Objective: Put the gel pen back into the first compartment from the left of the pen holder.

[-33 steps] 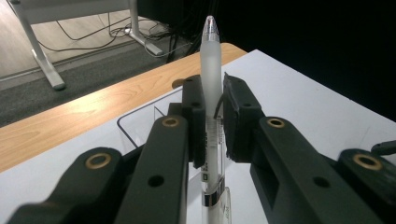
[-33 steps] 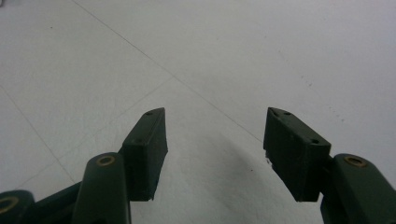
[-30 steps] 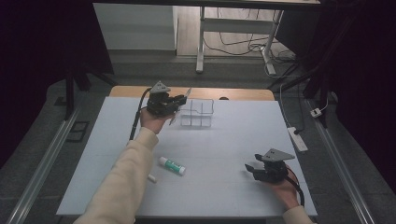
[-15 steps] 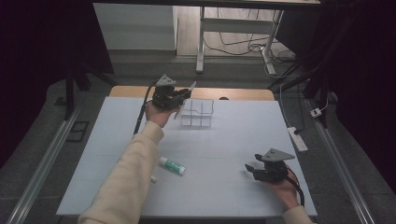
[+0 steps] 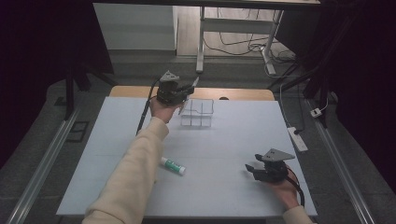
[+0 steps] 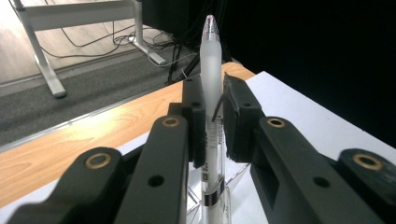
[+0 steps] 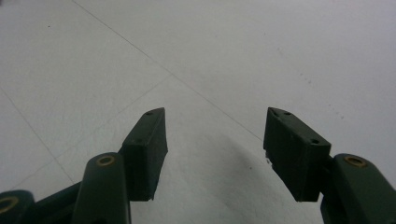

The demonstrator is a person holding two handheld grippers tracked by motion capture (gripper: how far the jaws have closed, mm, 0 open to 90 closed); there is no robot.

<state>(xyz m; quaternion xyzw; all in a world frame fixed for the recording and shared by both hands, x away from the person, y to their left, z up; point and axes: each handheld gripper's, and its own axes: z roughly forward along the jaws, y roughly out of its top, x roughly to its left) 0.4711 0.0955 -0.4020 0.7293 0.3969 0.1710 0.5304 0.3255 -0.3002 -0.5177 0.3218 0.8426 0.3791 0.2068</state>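
Pen (image 6: 211, 84) clamped upright in my left gripper (image 5: 180, 95), just above the clear divided box (image 5: 198, 113) at the table's (image 5: 224, 140) far edge; box contents unclear. Since a second ago, left hand drifted rightward toward it. Right gripper (image 5: 254, 170) wide, empty, unmoved.

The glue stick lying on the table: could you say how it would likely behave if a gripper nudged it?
The glue stick is a round tube lying on its side, so it would probably roll. It looks small and likely light. The table looks flat and smooth, so little would stop it.
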